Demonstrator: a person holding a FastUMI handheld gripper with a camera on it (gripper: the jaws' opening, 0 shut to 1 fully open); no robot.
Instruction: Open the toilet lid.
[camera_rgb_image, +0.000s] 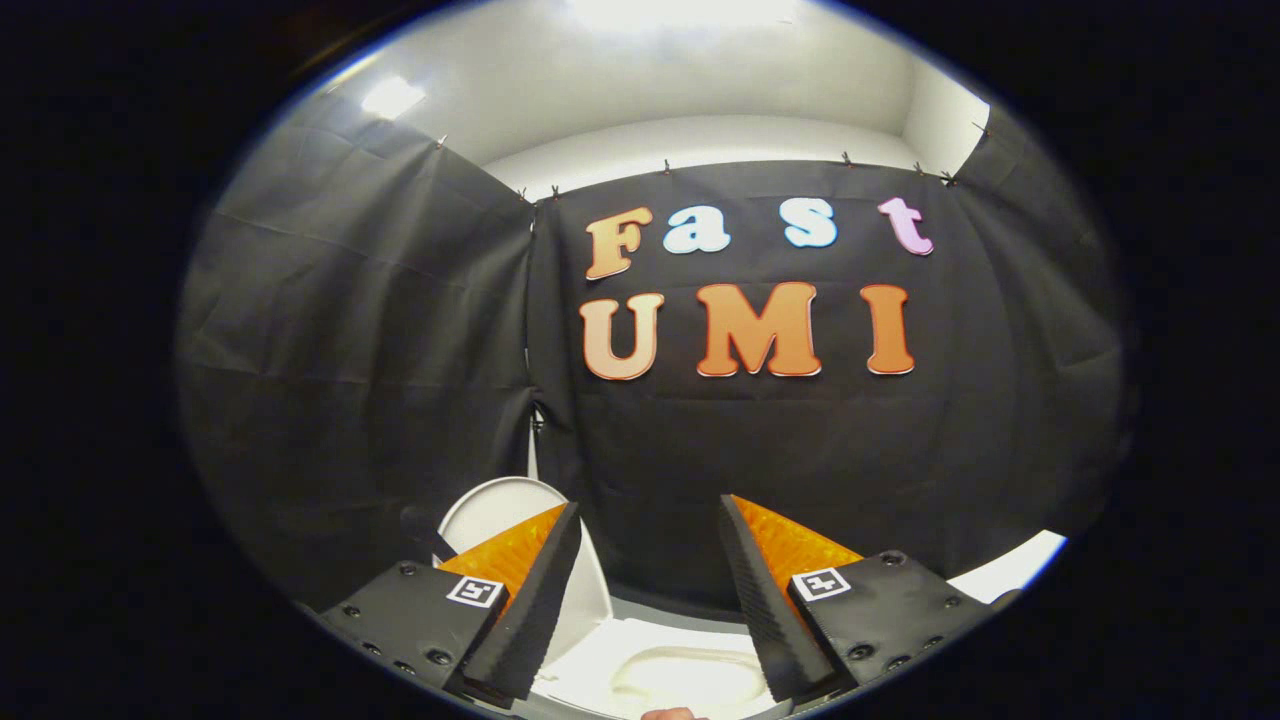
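I see my hand-held gripper (648, 520) with its two fingers (530, 610) spread wide and nothing between them. The toilet (690, 675) sits low, just ahead of and below the fingertips, its white bowl showing in the gap between the fingers. The lid (500, 505) stands raised, tilted up behind the left finger, which covers part of it; I cannot tell whether the finger touches it. Beyond everything hangs the black cloth (400, 350), with a white wall (680, 90) above it. A small sliver of something skin-toned (672, 713) shows just below the bowl; I cannot tell what it is.
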